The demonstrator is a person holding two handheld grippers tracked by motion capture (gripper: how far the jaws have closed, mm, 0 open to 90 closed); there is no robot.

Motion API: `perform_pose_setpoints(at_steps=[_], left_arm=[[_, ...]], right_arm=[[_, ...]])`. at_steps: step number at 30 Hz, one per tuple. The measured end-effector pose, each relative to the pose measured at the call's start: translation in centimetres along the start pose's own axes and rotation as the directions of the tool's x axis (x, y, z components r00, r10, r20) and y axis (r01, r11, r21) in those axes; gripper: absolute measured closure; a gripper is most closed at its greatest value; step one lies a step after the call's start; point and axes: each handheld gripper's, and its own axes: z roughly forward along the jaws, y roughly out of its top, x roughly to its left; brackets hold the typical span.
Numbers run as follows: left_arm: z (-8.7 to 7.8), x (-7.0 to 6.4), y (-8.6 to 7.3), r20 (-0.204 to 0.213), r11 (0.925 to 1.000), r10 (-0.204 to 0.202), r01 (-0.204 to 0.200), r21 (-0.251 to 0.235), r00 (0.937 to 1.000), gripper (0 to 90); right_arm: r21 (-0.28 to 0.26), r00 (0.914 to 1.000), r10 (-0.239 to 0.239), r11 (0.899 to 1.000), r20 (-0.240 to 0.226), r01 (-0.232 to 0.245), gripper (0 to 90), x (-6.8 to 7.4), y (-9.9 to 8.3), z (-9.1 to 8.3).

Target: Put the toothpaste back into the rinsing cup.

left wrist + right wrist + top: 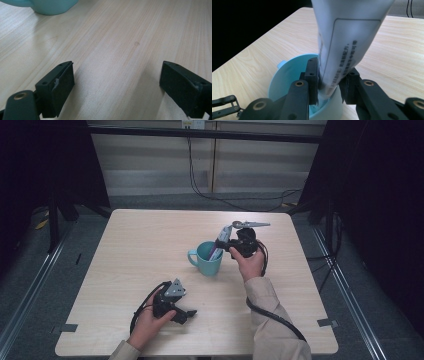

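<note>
A teal mug [207, 262] stands near the middle of the pale wooden table [145, 235], its handle pointing left. My right gripper [226, 245] is just right of the mug and shut on a white and purple tube [222, 238]. The tube leans with its lower end inside the mug. In the right gripper view the jaws press the tube [349, 37] from both sides just above the mug's rim [287, 72]. My left gripper [187, 312] lies low at the table's front left, open and holding nothing. In the left gripper view its jaws stand wide apart over bare wood [117, 85], with the mug's base [50, 6] far ahead.
Black cables [235, 200] trail over the grey floor behind the table. Dark frame posts [52, 215] stand at both sides. Grey tape marks [327, 322] sit at the table's front corners. Bare tabletop lies to the left of and behind the mug.
</note>
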Motion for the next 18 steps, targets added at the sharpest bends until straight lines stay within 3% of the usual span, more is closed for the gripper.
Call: perform_pose_setpoints(at_steps=[10, 18], left_arm=[[-0.01, -0.01, 0.0, -0.001, 1.0, -0.002, 0.002, 0.0, 1.0, 12.1], [-0.02, -0.02, -0.01, -0.002, 1.0, -0.002, 0.002, 0.001, 1.0, 12.1]], right_arm=[[-0.002, 0.9999, -0.003, 1.0, 0.013, 0.003, 68.3, 0.02, -0.06, -0.03], [-0.008, 0.9994, -0.006, 1.0, 0.033, 0.006, 58.7, 0.0, -0.11, -0.2]])
